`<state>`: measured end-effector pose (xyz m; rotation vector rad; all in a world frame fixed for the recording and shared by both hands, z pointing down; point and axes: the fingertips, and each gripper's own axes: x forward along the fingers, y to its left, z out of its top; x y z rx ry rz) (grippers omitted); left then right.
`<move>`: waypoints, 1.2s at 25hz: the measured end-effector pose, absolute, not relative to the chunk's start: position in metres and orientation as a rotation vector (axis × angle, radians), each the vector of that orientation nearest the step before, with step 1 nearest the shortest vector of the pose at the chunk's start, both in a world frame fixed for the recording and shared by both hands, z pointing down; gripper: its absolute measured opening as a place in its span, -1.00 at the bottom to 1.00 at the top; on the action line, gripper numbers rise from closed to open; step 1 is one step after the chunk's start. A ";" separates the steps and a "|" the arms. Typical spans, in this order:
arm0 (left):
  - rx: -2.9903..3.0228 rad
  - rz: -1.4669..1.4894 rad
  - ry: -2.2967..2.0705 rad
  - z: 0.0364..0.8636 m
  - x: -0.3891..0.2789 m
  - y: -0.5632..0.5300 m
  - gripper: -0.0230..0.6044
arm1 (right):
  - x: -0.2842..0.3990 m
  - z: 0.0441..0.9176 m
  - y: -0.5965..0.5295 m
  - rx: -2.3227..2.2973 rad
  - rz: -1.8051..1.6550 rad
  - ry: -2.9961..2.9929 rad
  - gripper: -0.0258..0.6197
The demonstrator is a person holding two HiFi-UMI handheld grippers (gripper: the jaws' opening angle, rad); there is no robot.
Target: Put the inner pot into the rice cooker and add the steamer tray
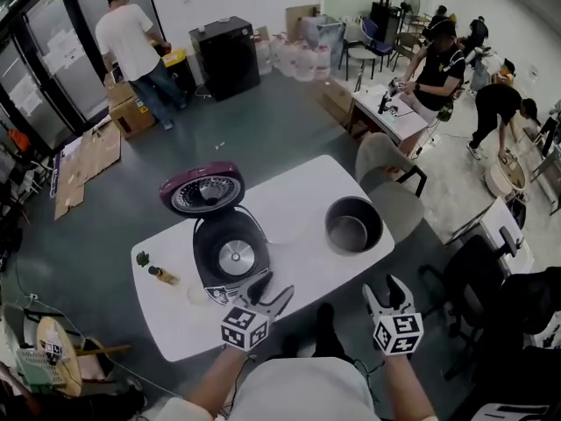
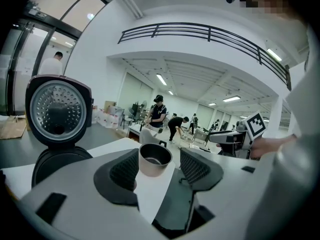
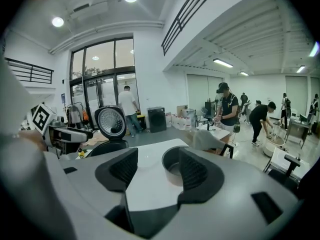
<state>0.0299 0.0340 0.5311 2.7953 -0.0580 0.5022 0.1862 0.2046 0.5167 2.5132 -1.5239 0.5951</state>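
The task looks barely begun: the dark round rice cooker (image 1: 230, 254), its maroon lid (image 1: 202, 189) swung up, stands on the left half of the white table (image 1: 289, 191) with its cavity bare. The left gripper (image 1: 273, 289) hovers just beside the cooker's near side, jaws apart and gripping nothing. The round grey metal inner pot (image 1: 353, 225) sits on the table's right half, well apart from the cooker. The right gripper (image 1: 383, 289) hangs short of it, jaws wide and empty. No steamer tray can be made out.
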 end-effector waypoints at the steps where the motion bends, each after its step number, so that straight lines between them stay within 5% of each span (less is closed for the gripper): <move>1: 2.793 0.506 -0.068 0.533 0.037 0.032 -0.09 | 0.195 0.519 0.201 2.502 0.599 -1.533 -0.09; 30: 2.574 0.765 -0.288 0.673 0.275 -0.005 -0.07 | 0.434 0.679 0.115 2.106 0.913 -1.641 -0.09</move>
